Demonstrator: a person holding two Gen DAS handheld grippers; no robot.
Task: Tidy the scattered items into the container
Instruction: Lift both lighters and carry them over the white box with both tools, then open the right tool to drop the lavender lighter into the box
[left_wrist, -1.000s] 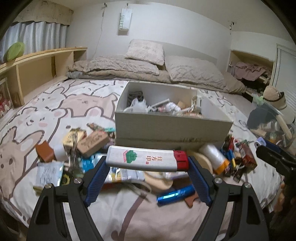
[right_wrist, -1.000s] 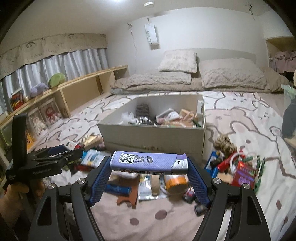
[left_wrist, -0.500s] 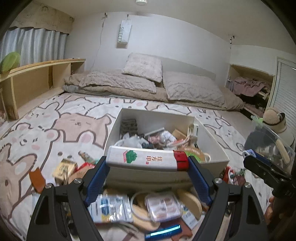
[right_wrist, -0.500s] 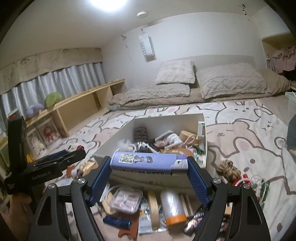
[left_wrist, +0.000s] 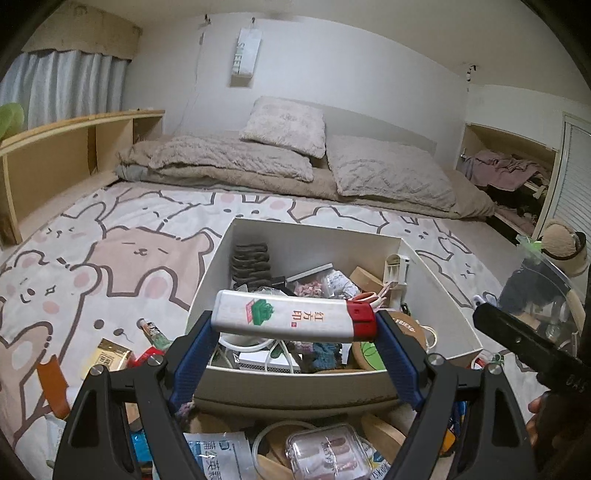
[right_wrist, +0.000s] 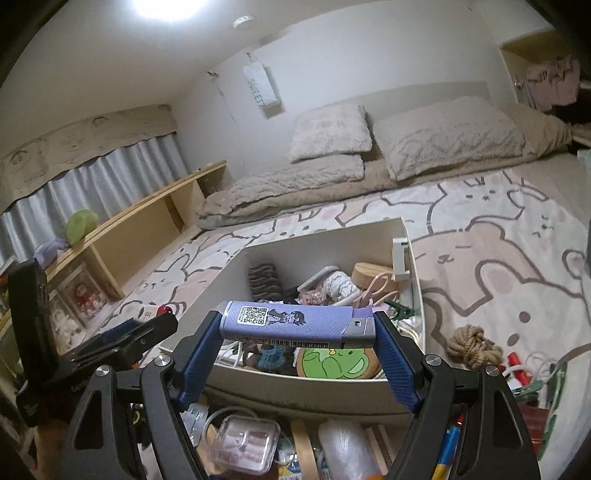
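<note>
Hand-held gripper on the left (left_wrist: 295, 325) clamps a white lighter (left_wrist: 295, 319) end to end, jaws about half spread; the right hand-held gripper (right_wrist: 297, 326) pinches a purple lighter (right_wrist: 297, 321) the same way. Both lighters hang over the near part of the white box (left_wrist: 454, 314) on the bed, already crowded with oddments. The carry looks finished and the drop is due: each pair of jaws must spread so the lighters fall inside, clear of the rim. A second earlier both grippers hung short of the box, above the clutter (left_wrist: 325, 454) in front of it.
</note>
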